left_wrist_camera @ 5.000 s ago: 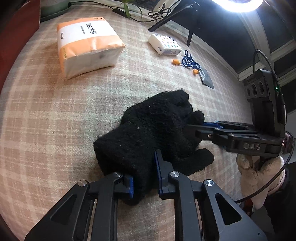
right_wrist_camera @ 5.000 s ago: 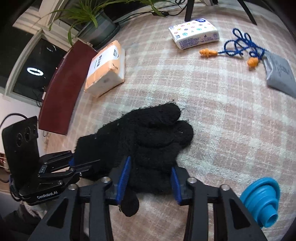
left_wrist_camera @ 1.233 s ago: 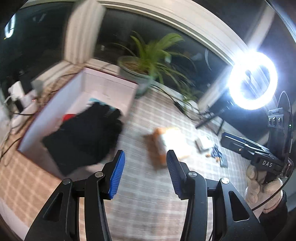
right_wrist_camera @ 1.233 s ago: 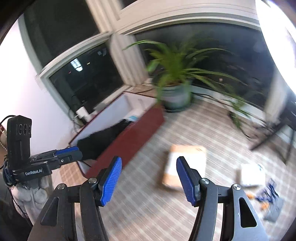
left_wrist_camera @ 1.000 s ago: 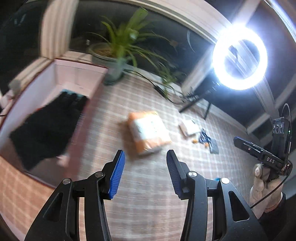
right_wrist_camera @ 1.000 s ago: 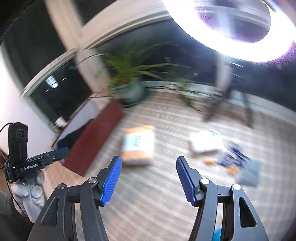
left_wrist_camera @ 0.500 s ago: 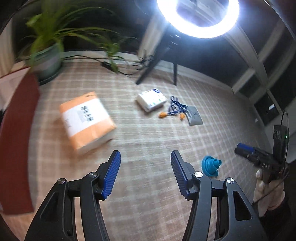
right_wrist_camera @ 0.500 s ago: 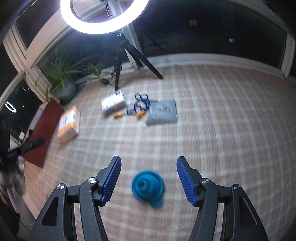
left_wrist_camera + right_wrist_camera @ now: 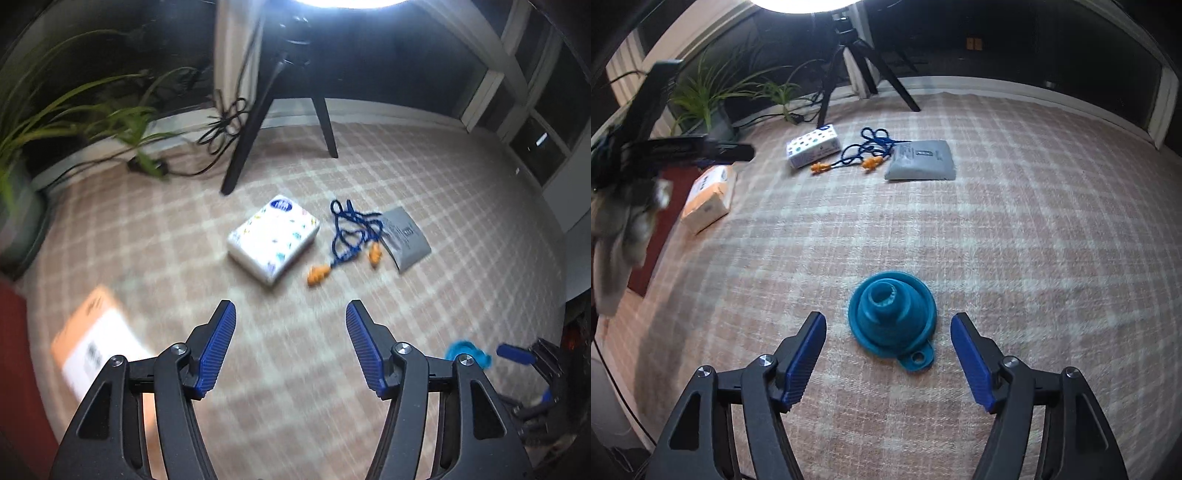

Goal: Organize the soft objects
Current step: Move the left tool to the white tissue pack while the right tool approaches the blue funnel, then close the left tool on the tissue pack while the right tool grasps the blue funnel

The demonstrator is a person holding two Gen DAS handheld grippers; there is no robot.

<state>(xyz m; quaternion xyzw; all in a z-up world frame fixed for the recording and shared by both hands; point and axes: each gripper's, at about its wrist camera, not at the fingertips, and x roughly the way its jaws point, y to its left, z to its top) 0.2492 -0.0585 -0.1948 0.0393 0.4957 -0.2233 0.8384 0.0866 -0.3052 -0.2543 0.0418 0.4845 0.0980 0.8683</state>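
Note:
My left gripper [image 9: 290,314] is open and empty above the checked cloth, short of a white patterned tissue pack [image 9: 272,238]. Beside the pack lie orange earplugs on a blue cord [image 9: 351,236] and a grey pouch [image 9: 404,238]. An orange tissue pack [image 9: 94,341] lies blurred at the left. My right gripper [image 9: 888,325] is open and empty, its jaws either side of a blue folding funnel [image 9: 892,312]. The same tissue pack [image 9: 812,147], earplugs [image 9: 866,157], pouch [image 9: 921,160] and orange pack [image 9: 709,197] show farther back in the right wrist view.
A dark red box edge [image 9: 14,369] is at the left. A ring-light tripod [image 9: 255,110] and cables stand at the back, with a potted plant [image 9: 705,99] at the back left. The funnel [image 9: 467,354] and the other gripper [image 9: 524,365] show at the right.
Both grippers have swung away from the box, where the black glove was left, and come down toward the cloth. The right one now hangs over the funnel, the left one nears the white pack.

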